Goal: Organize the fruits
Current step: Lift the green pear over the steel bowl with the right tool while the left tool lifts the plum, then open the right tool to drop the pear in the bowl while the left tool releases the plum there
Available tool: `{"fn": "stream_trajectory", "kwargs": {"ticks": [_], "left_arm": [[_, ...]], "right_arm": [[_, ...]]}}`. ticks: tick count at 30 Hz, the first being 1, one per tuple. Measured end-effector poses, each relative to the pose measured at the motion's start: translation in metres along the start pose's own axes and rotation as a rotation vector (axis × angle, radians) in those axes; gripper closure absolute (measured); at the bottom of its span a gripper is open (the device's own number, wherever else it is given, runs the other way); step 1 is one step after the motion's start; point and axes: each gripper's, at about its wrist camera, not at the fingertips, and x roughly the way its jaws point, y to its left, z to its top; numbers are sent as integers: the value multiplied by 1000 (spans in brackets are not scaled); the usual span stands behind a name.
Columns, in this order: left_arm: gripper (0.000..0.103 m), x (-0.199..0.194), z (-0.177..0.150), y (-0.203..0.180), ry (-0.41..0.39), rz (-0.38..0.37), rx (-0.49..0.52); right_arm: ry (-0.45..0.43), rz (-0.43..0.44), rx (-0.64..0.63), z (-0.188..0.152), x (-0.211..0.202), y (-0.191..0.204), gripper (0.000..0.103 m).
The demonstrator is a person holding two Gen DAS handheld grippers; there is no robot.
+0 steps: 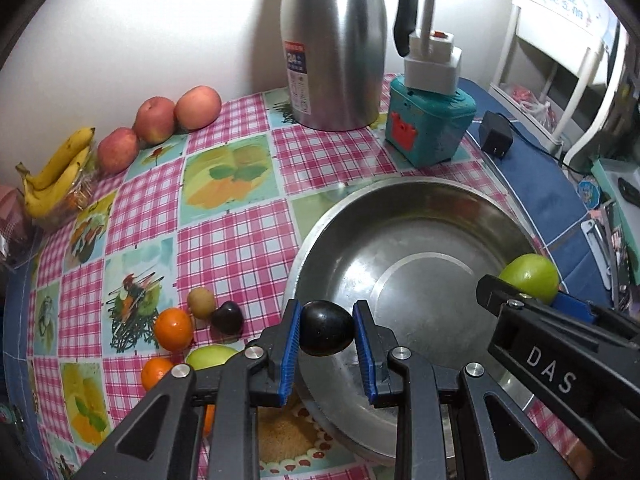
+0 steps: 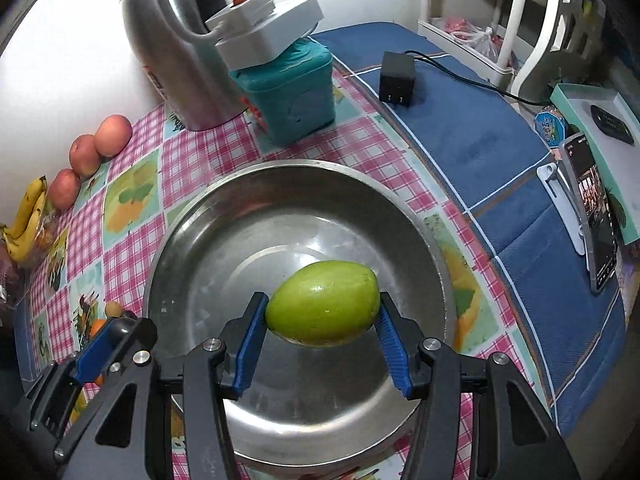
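Observation:
My left gripper [image 1: 326, 334] is shut on a dark plum [image 1: 326, 330] and holds it over the left rim of the steel bowl [image 1: 400, 208]. My right gripper [image 2: 322, 314] is shut on a green fruit [image 2: 322, 304] and holds it above the middle of the steel bowl [image 2: 224, 192]. That green fruit [image 1: 530, 278] also shows at the bowl's right side in the left wrist view. On the cloth left of the bowl lie a second dark plum [image 1: 227, 317], a kiwi [image 1: 201, 302], two oranges [image 1: 173, 328], and another green fruit [image 1: 210, 356].
Three apples [image 1: 156, 120] and a banana bunch [image 1: 56, 178] lie along the wall at the far left. A steel thermos jug [image 1: 334, 44] and a teal box [image 1: 430, 126] with a white device stand behind the bowl. A black adapter [image 2: 396, 80] and a phone on a stand [image 2: 592, 216] sit right.

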Motion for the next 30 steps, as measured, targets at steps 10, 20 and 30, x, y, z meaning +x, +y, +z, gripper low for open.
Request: {"fn": "stream_trajectory", "kwargs": {"ticks": [10,20,30], "left_arm": [[75,13,-5,-6,35,11,14],[74,15,-7,-4,51,15,12],[74,16,-7,-3,63,15,12]], "right_arm": [[26,-6,7,-1,5,-7,48],[70,-28,7,-5,19,-9,47],[82,-34,1,-7,23,-8,47]]}}
